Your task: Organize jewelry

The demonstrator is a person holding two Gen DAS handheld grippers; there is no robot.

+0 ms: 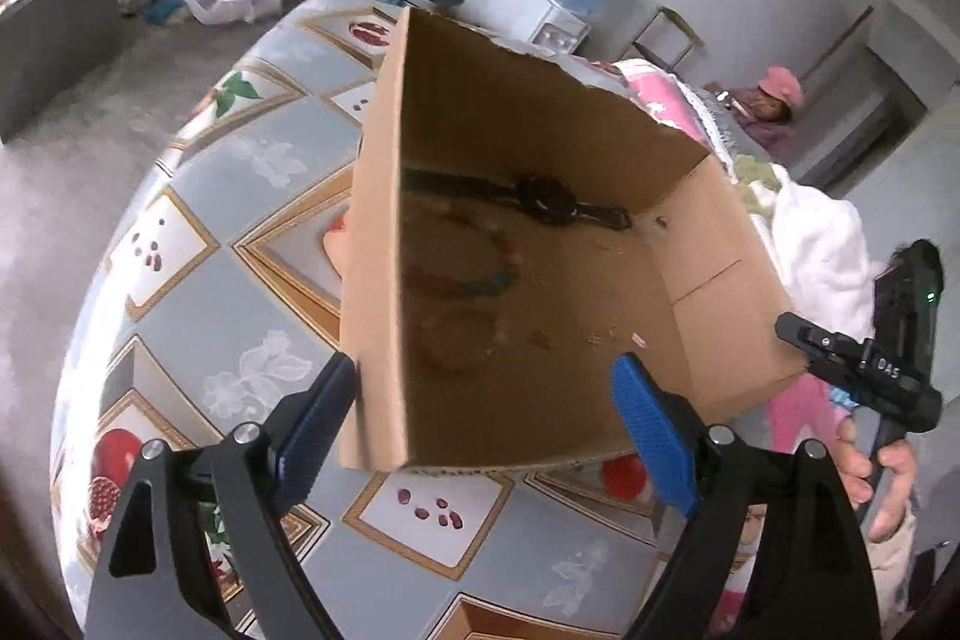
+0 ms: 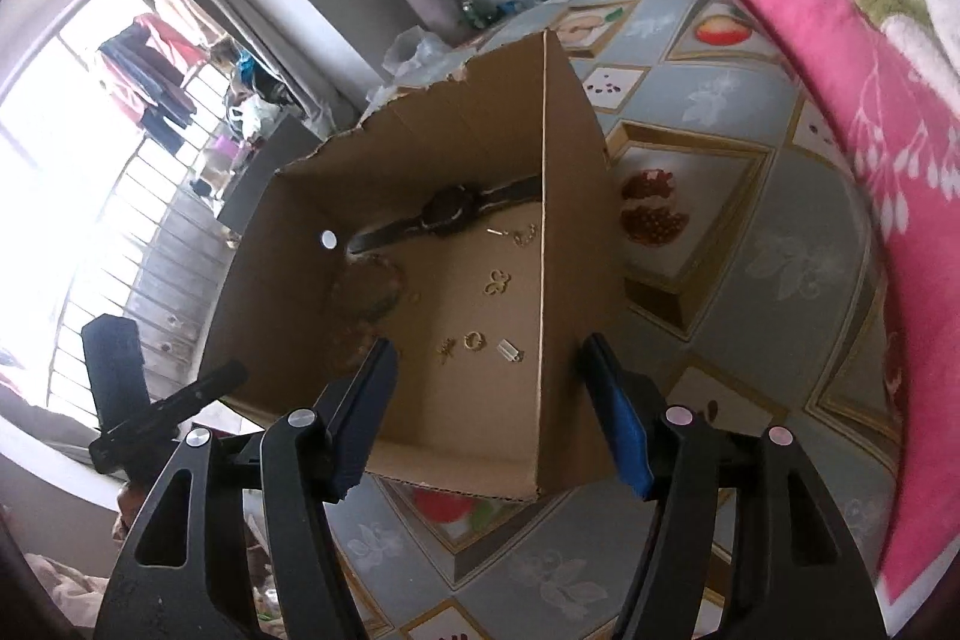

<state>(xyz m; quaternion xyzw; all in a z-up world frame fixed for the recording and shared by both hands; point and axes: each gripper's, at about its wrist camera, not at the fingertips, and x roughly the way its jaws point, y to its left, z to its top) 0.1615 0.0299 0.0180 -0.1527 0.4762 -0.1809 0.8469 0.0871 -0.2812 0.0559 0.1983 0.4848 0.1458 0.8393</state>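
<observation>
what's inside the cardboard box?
Inside the cardboard box: a dark wristwatch, bead bracelets, several small gold earrings. Near walls hide parts of the floor.

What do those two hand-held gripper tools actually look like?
Each is matte black with silver rivets and triangular cut-outs. The left gripper and right gripper both carry two blue ribbed finger pads. The right one's handle shows a small green light and white lettering.

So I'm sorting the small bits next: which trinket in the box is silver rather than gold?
The small oblong charm, nearest the box's right wall in the right wrist view. The ring beside it and the clover-shaped piece are gold.
</observation>
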